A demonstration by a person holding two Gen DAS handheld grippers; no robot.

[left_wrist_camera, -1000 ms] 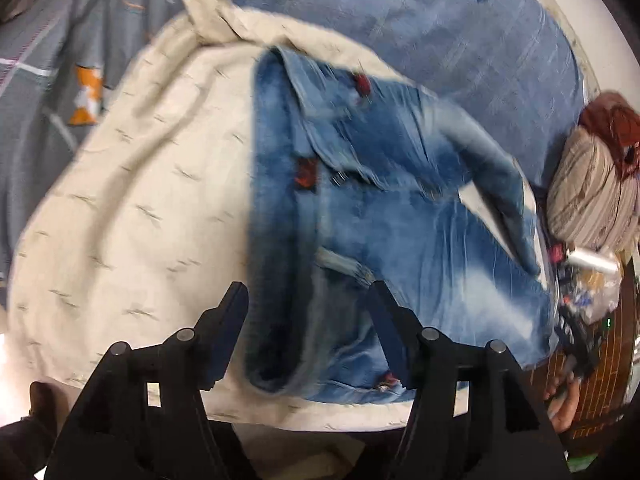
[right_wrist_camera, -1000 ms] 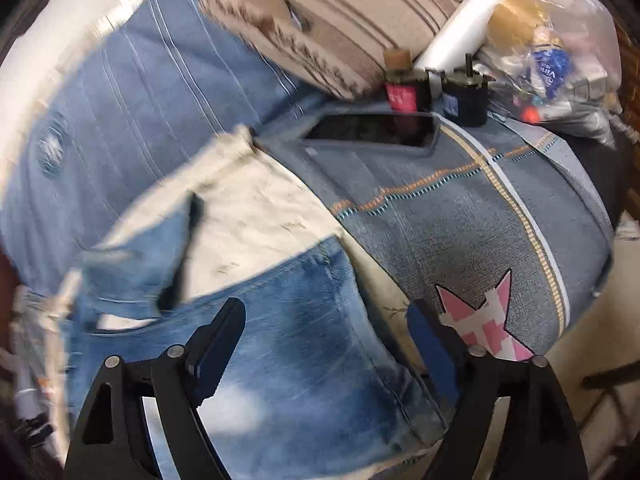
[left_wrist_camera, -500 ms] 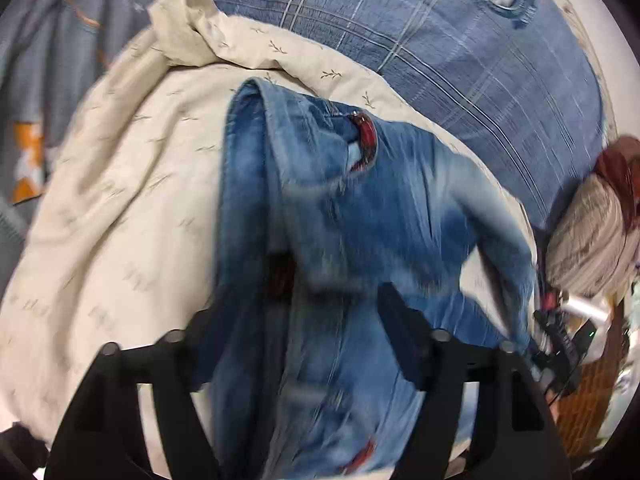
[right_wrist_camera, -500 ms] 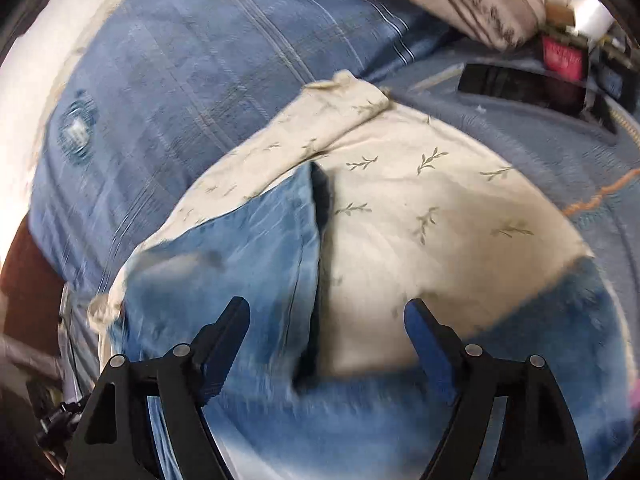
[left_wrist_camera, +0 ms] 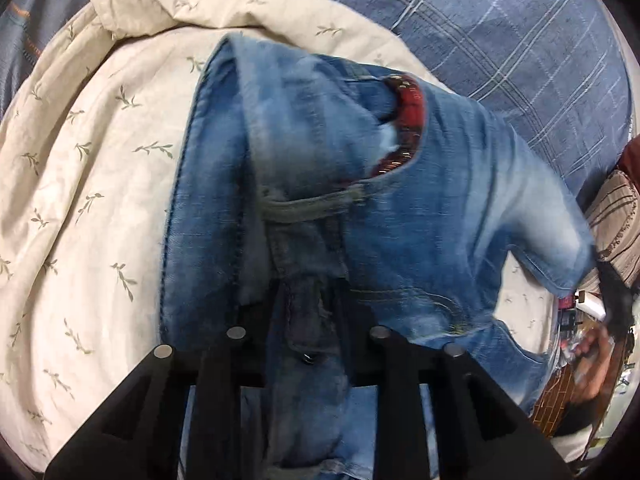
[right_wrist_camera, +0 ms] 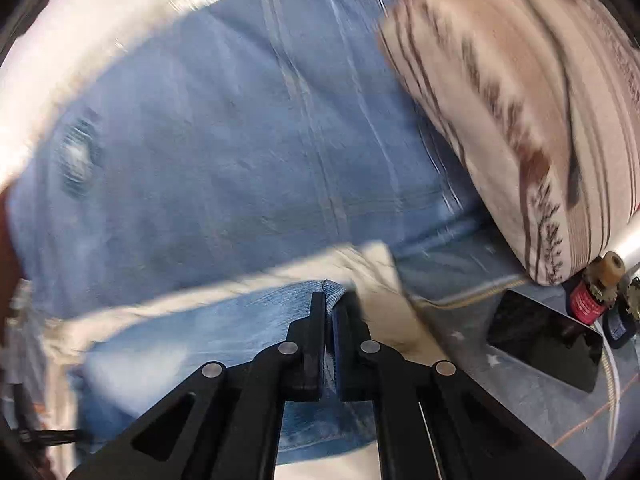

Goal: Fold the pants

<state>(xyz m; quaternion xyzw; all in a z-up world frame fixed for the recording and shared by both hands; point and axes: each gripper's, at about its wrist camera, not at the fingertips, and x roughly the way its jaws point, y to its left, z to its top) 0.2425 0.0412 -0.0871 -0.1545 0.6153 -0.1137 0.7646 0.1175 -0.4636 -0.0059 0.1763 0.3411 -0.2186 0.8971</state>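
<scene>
Faded blue jeans (left_wrist_camera: 400, 208) lie bunched on a cream leaf-print cloth (left_wrist_camera: 88, 184), the waistband with red plaid lining (left_wrist_camera: 408, 120) turned up. My left gripper (left_wrist_camera: 308, 308) is shut on a fold of the jeans near the fly; denim hides its fingertips. In the right wrist view the jeans (right_wrist_camera: 192, 336) lie below my right gripper (right_wrist_camera: 328, 300), which is shut on a corner edge of the denim over the cream cloth (right_wrist_camera: 372, 276).
A blue plaid bedcover (left_wrist_camera: 500, 40) (right_wrist_camera: 240, 140) lies beyond the cloth. A striped pillow (right_wrist_camera: 520, 100) is at right, with a black phone (right_wrist_camera: 544, 336), small bottles (right_wrist_camera: 592, 292) and clutter (left_wrist_camera: 580, 320) beside it.
Both grippers moved in from open and closed on the jeans. The left one now grips the waist area; the right one moved up to the denim's far corner and shut on it.
</scene>
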